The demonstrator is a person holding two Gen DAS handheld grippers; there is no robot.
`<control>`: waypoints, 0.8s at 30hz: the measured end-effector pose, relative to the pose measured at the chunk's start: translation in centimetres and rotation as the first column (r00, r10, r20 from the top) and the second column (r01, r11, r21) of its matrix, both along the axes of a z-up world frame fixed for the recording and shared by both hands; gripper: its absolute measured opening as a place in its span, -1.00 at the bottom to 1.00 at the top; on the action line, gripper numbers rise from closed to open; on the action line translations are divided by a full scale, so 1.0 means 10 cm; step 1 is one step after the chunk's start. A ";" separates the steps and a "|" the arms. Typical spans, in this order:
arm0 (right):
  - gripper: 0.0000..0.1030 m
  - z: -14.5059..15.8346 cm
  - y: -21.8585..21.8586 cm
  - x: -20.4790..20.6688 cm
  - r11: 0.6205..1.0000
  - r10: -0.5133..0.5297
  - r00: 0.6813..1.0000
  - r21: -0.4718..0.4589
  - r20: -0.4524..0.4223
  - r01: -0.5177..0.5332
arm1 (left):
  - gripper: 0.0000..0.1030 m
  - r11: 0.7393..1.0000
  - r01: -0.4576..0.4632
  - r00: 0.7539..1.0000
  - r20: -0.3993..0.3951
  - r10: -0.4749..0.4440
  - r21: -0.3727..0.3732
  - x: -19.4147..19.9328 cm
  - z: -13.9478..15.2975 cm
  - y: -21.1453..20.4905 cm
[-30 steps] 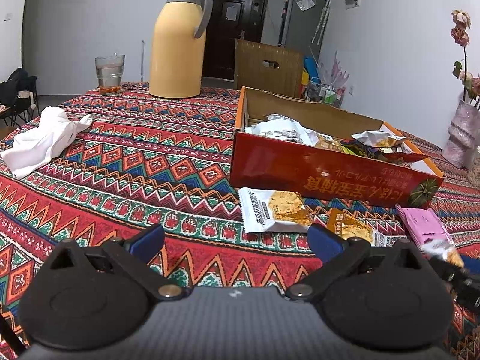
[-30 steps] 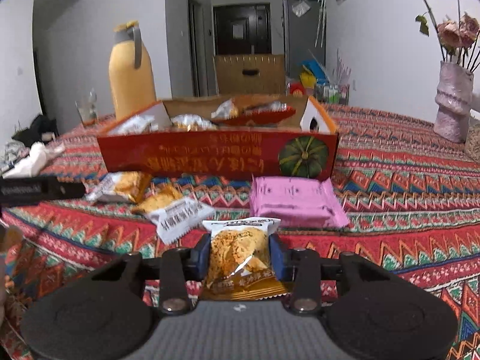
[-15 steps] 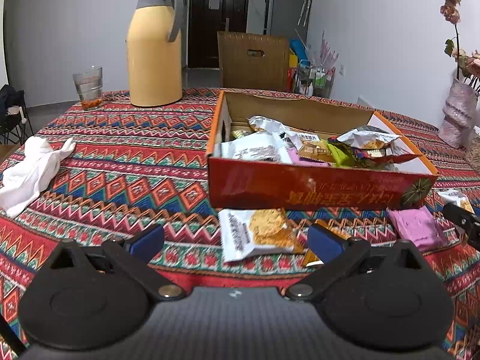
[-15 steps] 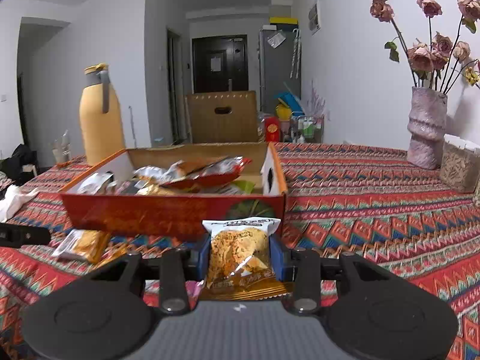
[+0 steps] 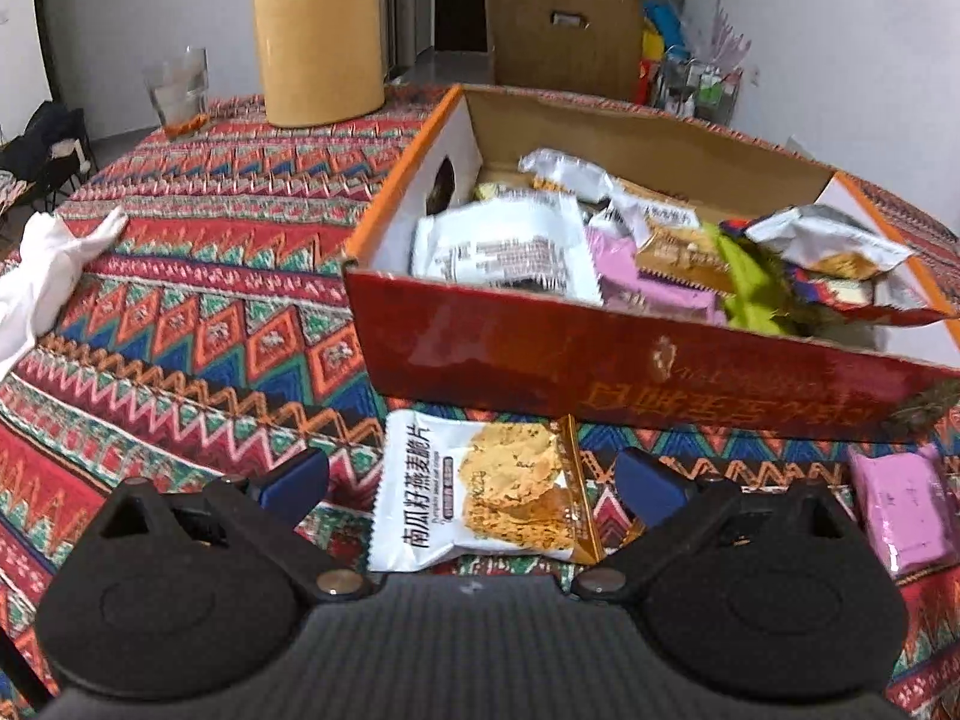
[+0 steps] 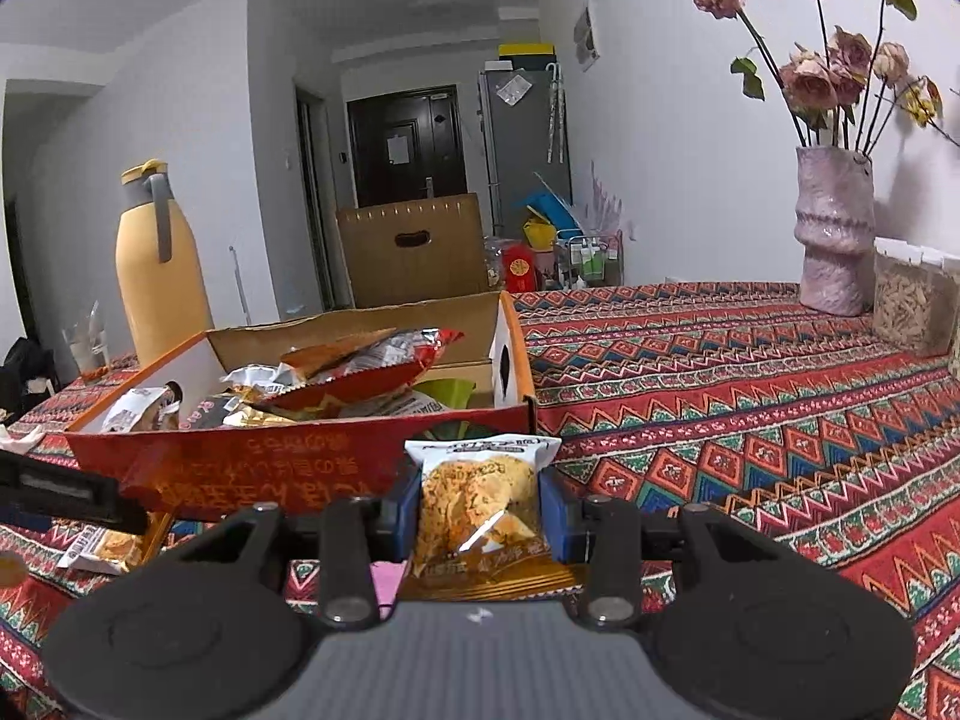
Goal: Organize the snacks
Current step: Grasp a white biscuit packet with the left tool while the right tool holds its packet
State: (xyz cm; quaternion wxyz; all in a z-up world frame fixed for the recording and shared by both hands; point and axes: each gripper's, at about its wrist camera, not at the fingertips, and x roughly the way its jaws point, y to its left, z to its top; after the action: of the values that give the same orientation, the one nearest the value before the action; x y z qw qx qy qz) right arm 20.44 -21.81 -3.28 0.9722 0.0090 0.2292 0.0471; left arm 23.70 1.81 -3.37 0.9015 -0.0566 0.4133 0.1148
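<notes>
The box's red wall [image 5: 630,360] stood just ahead of the wide-open left claw [image 5: 474,483]; a cracker packet [image 5: 480,489] lay between its fingers. The right claw [image 6: 480,507] gripped another packet [image 6: 477,504].

My red snack box [image 5: 630,372] sits open, heaped with packets; one cracker packet [image 5: 480,489] lies flat just before it (another [image 6: 480,510] stands upright, pinched).

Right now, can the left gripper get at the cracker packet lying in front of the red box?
Probably yes: the left gripper is open with the cracker packet lying flat between its fingers, nothing covering it.
</notes>
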 end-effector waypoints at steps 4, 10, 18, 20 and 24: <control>-0.23 -0.02 0.03 -0.03 1.000 0.009 1.000 -0.012 0.013 -0.009 | 1.00 1.000 -0.015 1.000 -0.010 0.015 0.025 0.05 -0.10 -0.01; -0.23 -0.03 0.07 -0.05 0.999 0.022 1.000 -0.032 0.019 -0.022 | 0.48 0.999 0.024 0.999 0.034 -0.025 0.036 -0.03 -0.08 -0.10; -0.23 -0.03 0.07 -0.07 0.999 0.027 0.999 -0.031 0.030 -0.026 | 0.13 0.996 0.068 0.996 0.060 -0.071 0.050 -0.16 -0.04 -0.21; -0.23 -0.03 0.07 -0.08 0.999 0.030 0.999 -0.032 0.033 -0.029 | 0.11 0.996 0.076 0.995 0.062 -0.079 0.051 -0.20 -0.03 -0.22; -0.23 -0.03 0.07 -0.09 0.999 0.033 0.999 -0.031 0.040 -0.032 | 0.11 0.995 0.081 0.992 0.094 -0.085 0.050 -0.29 0.04 -0.18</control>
State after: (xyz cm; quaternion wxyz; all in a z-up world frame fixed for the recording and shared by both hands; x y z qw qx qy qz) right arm 19.51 -21.07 -3.61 0.9758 -0.0104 0.2101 0.0596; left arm 20.82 0.04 -2.95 0.9254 -0.0239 0.3687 0.0839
